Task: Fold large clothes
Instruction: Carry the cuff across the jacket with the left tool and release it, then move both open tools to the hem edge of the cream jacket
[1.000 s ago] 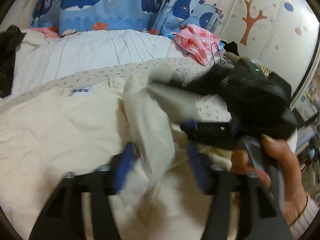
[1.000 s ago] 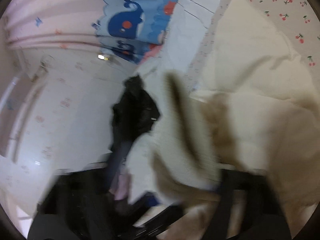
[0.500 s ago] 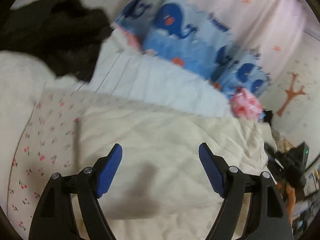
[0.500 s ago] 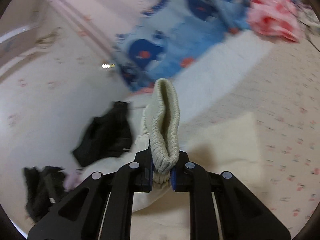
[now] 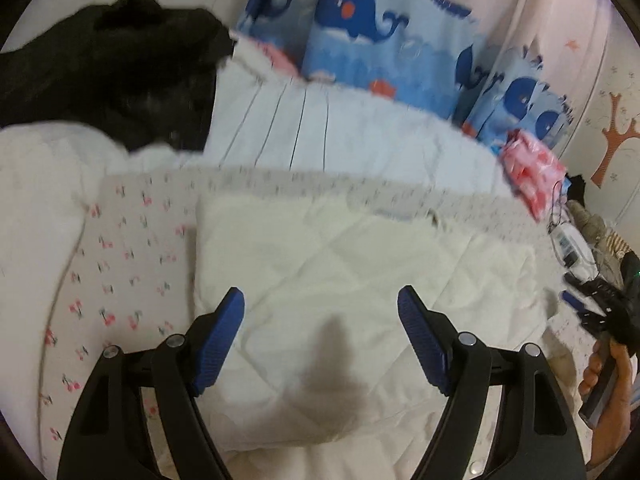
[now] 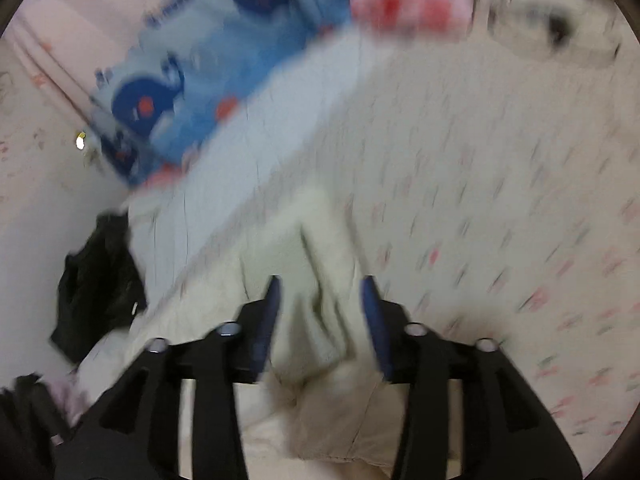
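Note:
A large cream quilted garment (image 5: 340,264) lies spread and partly folded on a cherry-print bed sheet (image 5: 120,256). My left gripper (image 5: 320,304) is open and empty, hovering over the garment's near part. In the blurred right wrist view, my right gripper (image 6: 320,292) is open, its blue pads either side of a bunched cream fold of the garment (image 6: 316,248) without pinching it. The right gripper and the hand holding it also show at the far right edge of the left wrist view (image 5: 600,312).
A black garment (image 5: 112,64) lies at the back left on white bedding. A pale blue striped quilt (image 5: 320,124) and whale-print cushions (image 5: 360,32) sit behind. A pink-and-red cloth (image 5: 532,168) and cables lie at the right.
My right gripper has opened and let go of the knit cuff it was pinching; the cloth has dropped onto the bed. My left gripper stays open and has shifted slightly over the garment.

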`<state>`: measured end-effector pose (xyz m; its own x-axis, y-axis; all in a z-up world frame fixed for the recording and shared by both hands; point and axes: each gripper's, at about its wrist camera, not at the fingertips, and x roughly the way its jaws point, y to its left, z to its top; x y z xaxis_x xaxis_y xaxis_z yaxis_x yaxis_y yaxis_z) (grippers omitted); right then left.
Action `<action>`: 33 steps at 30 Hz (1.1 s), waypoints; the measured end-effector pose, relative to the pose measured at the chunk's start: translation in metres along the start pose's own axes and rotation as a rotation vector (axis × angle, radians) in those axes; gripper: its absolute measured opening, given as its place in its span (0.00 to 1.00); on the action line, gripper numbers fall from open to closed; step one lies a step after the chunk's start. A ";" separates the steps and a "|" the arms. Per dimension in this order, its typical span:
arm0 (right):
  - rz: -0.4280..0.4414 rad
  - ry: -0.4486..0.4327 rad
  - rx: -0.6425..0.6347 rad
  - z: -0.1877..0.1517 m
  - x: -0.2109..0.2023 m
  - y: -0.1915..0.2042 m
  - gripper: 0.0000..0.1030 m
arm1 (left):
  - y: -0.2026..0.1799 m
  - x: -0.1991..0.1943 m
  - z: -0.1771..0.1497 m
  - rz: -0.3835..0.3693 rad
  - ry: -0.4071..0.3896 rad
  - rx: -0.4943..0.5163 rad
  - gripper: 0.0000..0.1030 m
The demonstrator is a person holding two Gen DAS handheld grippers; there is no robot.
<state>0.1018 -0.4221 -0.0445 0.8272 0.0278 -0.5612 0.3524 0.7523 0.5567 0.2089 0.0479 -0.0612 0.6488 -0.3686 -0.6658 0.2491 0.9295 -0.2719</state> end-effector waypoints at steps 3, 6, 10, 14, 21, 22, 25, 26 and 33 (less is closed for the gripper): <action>0.125 -0.062 -0.148 -0.003 -0.012 0.038 0.62 | 0.007 0.016 0.000 -0.001 0.040 -0.021 0.78; 0.203 0.081 -0.237 -0.024 0.021 0.065 0.64 | 0.014 0.042 -0.013 0.009 0.117 -0.052 0.78; 0.081 0.317 -0.203 -0.055 0.088 0.038 0.61 | 0.005 0.057 -0.030 0.062 0.105 0.013 0.79; 0.036 0.306 -0.198 -0.047 0.084 0.037 0.53 | -0.005 0.055 -0.026 0.090 0.123 0.070 0.81; -0.035 0.336 -0.313 -0.046 0.081 0.030 0.60 | 0.010 0.053 -0.030 0.161 0.163 0.111 0.84; -0.032 0.340 -0.292 -0.042 0.078 0.031 0.60 | 0.011 0.046 -0.030 0.168 0.154 0.099 0.84; 0.053 0.299 -0.222 -0.023 0.044 0.037 0.61 | 0.001 0.013 -0.034 0.217 0.115 0.160 0.84; 0.066 0.278 -0.250 -0.020 0.027 0.043 0.63 | -0.004 0.001 -0.036 0.230 0.100 0.192 0.84; 0.067 0.321 -0.452 -0.057 -0.044 0.057 0.81 | -0.038 -0.097 -0.075 0.336 -0.024 0.367 0.85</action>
<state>0.0601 -0.3430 -0.0233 0.6416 0.2309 -0.7315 0.0224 0.9476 0.3188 0.0822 0.0472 -0.0384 0.7521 -0.0521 -0.6570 0.2573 0.9410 0.2200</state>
